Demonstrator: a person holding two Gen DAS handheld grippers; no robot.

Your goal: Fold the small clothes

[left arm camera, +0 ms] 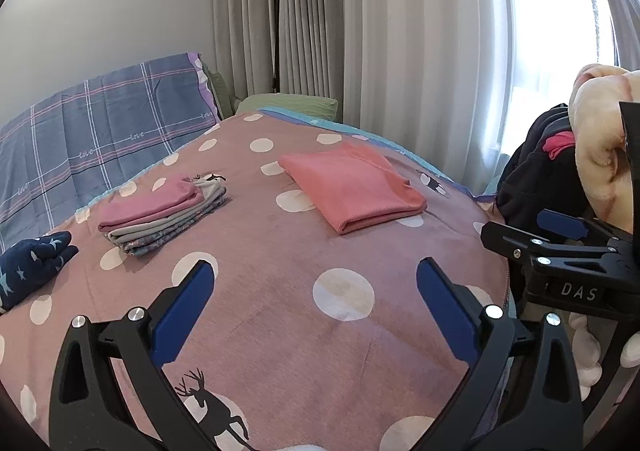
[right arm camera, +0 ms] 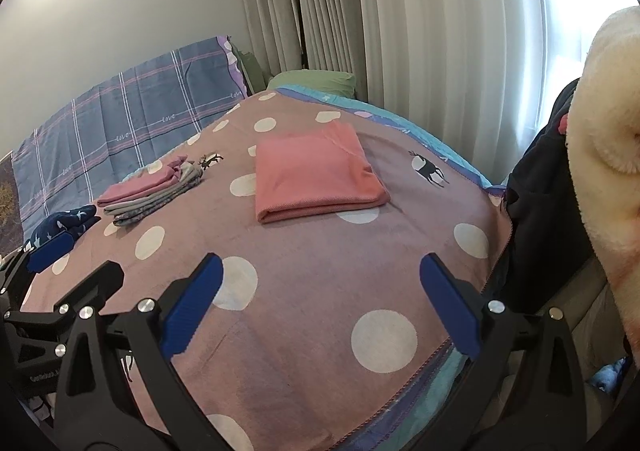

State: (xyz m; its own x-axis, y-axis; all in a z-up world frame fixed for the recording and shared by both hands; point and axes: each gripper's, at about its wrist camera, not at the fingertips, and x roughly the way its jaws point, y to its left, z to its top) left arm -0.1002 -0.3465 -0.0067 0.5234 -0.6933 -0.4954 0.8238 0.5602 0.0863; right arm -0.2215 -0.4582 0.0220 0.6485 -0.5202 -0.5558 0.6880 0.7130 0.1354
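Note:
A folded salmon-pink garment point(left arm camera: 352, 187) point(right arm camera: 316, 179) lies flat on the pink polka-dot bedspread point(left arm camera: 280, 291) point(right arm camera: 320, 283), ahead of both grippers. A stack of folded small clothes point(left arm camera: 160, 215) point(right arm camera: 148, 195), pink on top and grey below, sits to its left. A navy star-print garment point(left arm camera: 32, 271) point(right arm camera: 64, 227) lies at the far left. My left gripper point(left arm camera: 316, 291) is open and empty above the bedspread. My right gripper point(right arm camera: 320, 287) is open and empty; it also shows at the right of the left wrist view point(left arm camera: 560, 247).
A blue plaid pillow point(left arm camera: 92, 131) leans on the wall at the back left, with green pillows point(left arm camera: 292, 105) behind. A black floor lamp point(left arm camera: 274, 11) and curtains stand behind. Dark clothes point(left arm camera: 536, 175) and a cream fleece point(right arm camera: 608, 151) pile at the right bed edge.

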